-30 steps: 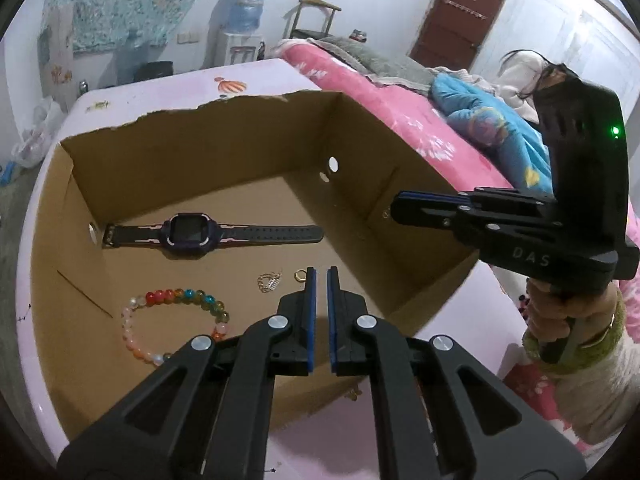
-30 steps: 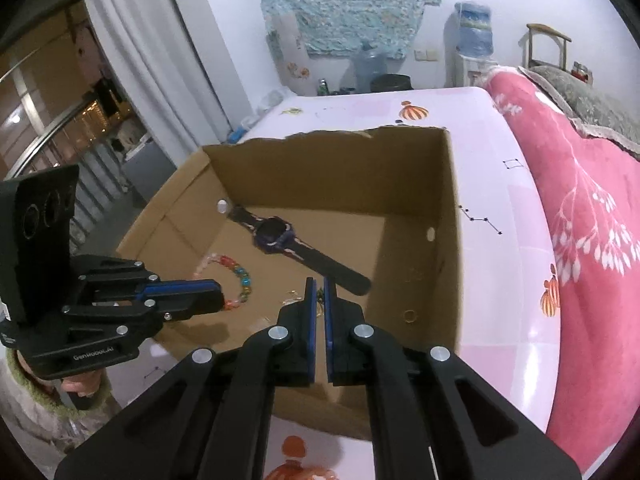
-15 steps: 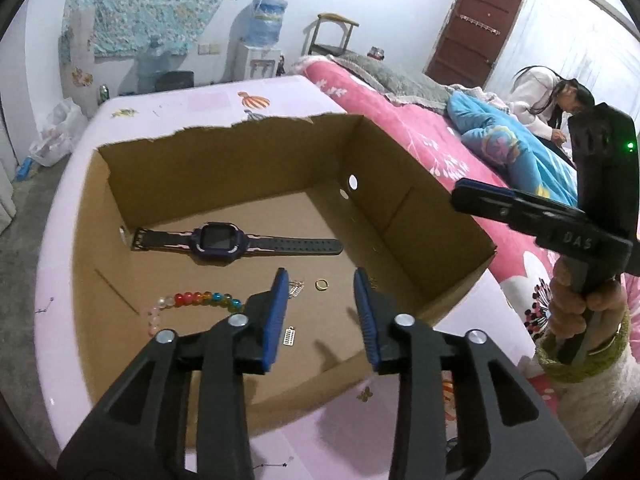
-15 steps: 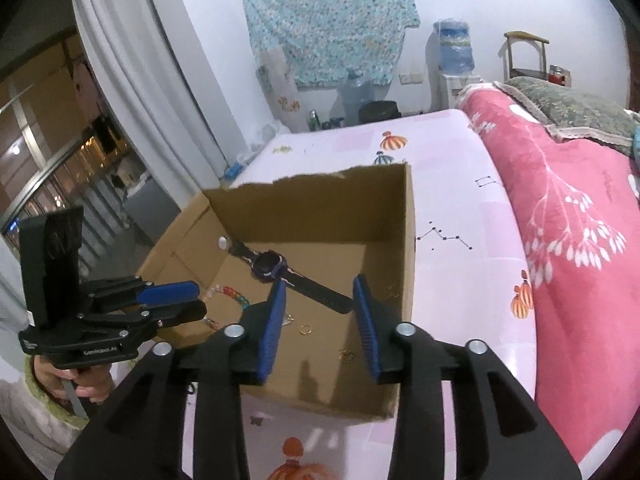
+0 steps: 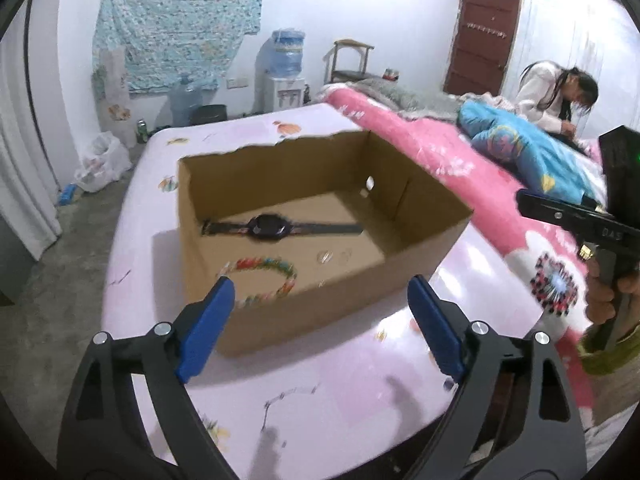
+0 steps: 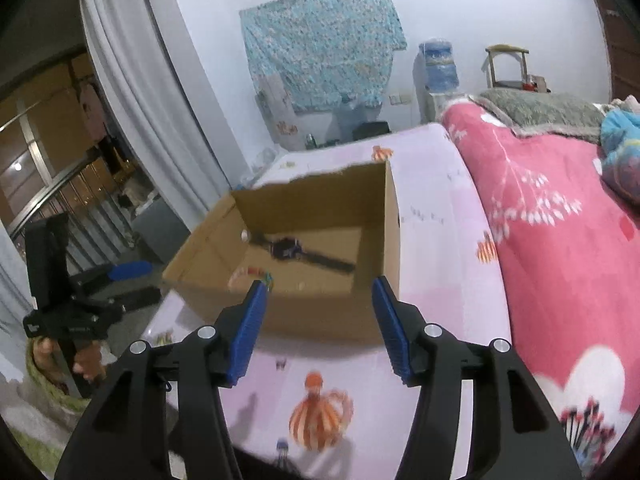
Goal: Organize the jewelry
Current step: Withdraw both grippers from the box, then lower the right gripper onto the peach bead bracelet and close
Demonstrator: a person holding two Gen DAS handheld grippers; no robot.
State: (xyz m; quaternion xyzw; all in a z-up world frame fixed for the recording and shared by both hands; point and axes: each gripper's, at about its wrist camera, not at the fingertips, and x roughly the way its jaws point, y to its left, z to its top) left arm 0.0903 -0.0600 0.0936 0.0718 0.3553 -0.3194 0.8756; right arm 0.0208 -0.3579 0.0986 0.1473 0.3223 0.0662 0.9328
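An open cardboard box (image 5: 256, 320) (image 6: 320, 316) sits on the pink bedsheet. Inside lie a dark watch (image 5: 268, 227) (image 6: 285, 249), a coloured bead bracelet (image 5: 266, 268) (image 6: 256, 274) and small rings (image 5: 334, 256), all blurred. My left gripper (image 5: 320, 300) hangs in front of the box's near wall, its jaws opening wide with nothing between them. My right gripper (image 6: 318, 300) is also back from the box, jaws opening, nothing held. Each gripper shows in the other's view: the right gripper (image 5: 560, 212) and the left gripper (image 6: 120, 276), each in a hand.
The bed carries a pink sheet (image 5: 340, 392) and a red floral quilt (image 6: 560, 240). A person (image 5: 556, 96) sits at the far right of the bed beside a blue blanket (image 5: 520, 152). A water dispenser (image 5: 284, 68) and curtain (image 6: 136, 120) stand by the wall.
Both grippers went from shut to open and pulled back and up out of the box. The box now looks smaller and farther away.
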